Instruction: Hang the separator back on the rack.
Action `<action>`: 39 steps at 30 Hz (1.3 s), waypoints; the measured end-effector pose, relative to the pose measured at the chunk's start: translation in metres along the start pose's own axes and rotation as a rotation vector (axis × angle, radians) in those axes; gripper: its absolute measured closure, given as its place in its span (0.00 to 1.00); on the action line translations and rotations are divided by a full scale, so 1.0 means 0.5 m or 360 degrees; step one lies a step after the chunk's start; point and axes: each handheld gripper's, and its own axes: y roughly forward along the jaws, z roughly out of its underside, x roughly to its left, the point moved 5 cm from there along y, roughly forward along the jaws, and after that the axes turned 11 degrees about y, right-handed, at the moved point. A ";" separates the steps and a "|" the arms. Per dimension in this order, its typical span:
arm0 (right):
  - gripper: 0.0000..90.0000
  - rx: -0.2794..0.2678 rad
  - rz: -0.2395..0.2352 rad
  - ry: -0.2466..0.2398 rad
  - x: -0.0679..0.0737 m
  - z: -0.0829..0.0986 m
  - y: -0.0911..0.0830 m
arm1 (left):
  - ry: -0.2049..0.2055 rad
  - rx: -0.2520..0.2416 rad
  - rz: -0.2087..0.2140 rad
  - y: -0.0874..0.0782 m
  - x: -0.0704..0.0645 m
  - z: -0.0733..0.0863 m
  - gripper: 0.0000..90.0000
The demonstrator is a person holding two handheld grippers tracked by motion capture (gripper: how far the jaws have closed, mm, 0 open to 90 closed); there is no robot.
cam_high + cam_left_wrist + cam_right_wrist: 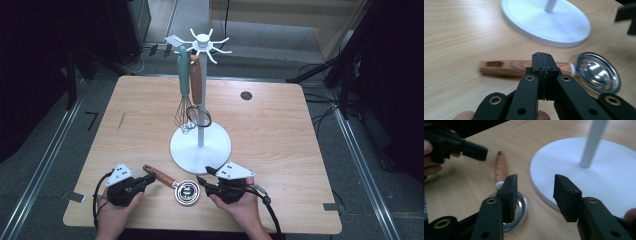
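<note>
A utensil lies on the table near the front edge, with a wooden handle (159,175) and a round shiny metal head (187,192). My left gripper (149,179) is shut and holds nothing, its tips right by the handle's end. In the left gripper view the shut jaws (543,58) stand just in front of the wooden handle (506,68), with the metal head (599,72) to the right. My right gripper (204,176) is open beside the metal head. In the right gripper view its tips (534,192) stand apart above the table, and the metal head (520,206) sits partly behind one jaw.
A white stand (200,147) with a round base and hooked top rises mid-table. A teal-handled whisk (184,75) and a brown-handled utensil (196,80) hang from it. The base (599,177) lies close to my right gripper. Dark stands and cables surround the table.
</note>
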 end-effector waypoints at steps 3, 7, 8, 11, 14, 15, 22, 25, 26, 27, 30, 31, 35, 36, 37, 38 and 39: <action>0.71 0.0058 -0.0050 -0.0014 0.021 0.005 0.032 | -0.0033 -0.0012 -0.0053 -0.010 0.031 0.006 1.00; 0.74 0.0150 -0.0084 -0.0034 0.044 0.014 0.072 | -0.0105 -0.0025 -0.0096 -0.020 0.068 0.017 1.00; 0.74 0.0170 -0.0089 -0.0046 0.050 0.015 0.080 | -0.0116 -0.0026 -0.0108 -0.022 0.076 0.019 1.00; 0.74 0.0211 -0.0100 -0.0079 0.064 0.016 0.102 | -0.0159 -0.0043 -0.0136 -0.025 0.093 0.026 0.94; 0.74 0.0233 -0.0103 -0.0093 0.072 0.011 0.118 | -0.0198 -0.0053 -0.0179 -0.026 0.105 0.030 0.83; 0.74 0.0244 -0.0106 -0.0086 0.074 0.010 0.123 | -0.0200 -0.0058 -0.0191 -0.026 0.108 0.031 0.81; 0.73 0.0339 -0.0060 -0.0124 0.081 0.020 0.156 | -0.0244 -0.0087 -0.0291 -0.036 0.131 0.035 0.67; 0.78 0.0391 -0.0032 -0.0139 0.080 0.028 0.163 | -0.0259 -0.0093 -0.0300 -0.039 0.137 0.037 0.67; 0.79 0.0389 -0.0026 -0.0156 0.080 0.030 0.164 | -0.0264 -0.0098 -0.0304 -0.039 0.138 0.038 0.67; 0.79 0.0393 -0.0030 -0.0162 0.080 0.030 0.163 | -0.0264 -0.0098 -0.0306 -0.040 0.139 0.038 0.68; 0.79 0.0410 -0.0048 -0.0174 0.079 0.031 0.158 | -0.0265 -0.0095 -0.0305 -0.041 0.140 0.038 0.68; 0.79 0.0417 -0.0047 -0.0182 0.079 0.032 0.155 | -0.0266 -0.0096 -0.0305 -0.041 0.140 0.038 0.68; 0.81 0.0425 -0.0066 -0.0210 0.076 0.035 0.140 | -0.0278 -0.0102 -0.0314 -0.042 0.143 0.039 0.68; 0.81 0.0424 -0.0071 -0.0222 0.074 0.036 0.136 | -0.0280 -0.0105 -0.0316 -0.043 0.144 0.039 0.69; 0.81 0.0425 -0.0069 -0.0220 0.073 0.038 0.131 | -0.0278 -0.0104 -0.0316 -0.043 0.145 0.040 0.69; 0.81 0.0426 -0.0074 -0.0223 0.070 0.041 0.126 | -0.0280 -0.0104 -0.0316 -0.043 0.145 0.040 0.69; 0.81 0.0423 -0.0079 -0.0223 0.068 0.043 0.122 | -0.0281 -0.0106 -0.0316 -0.043 0.145 0.040 0.69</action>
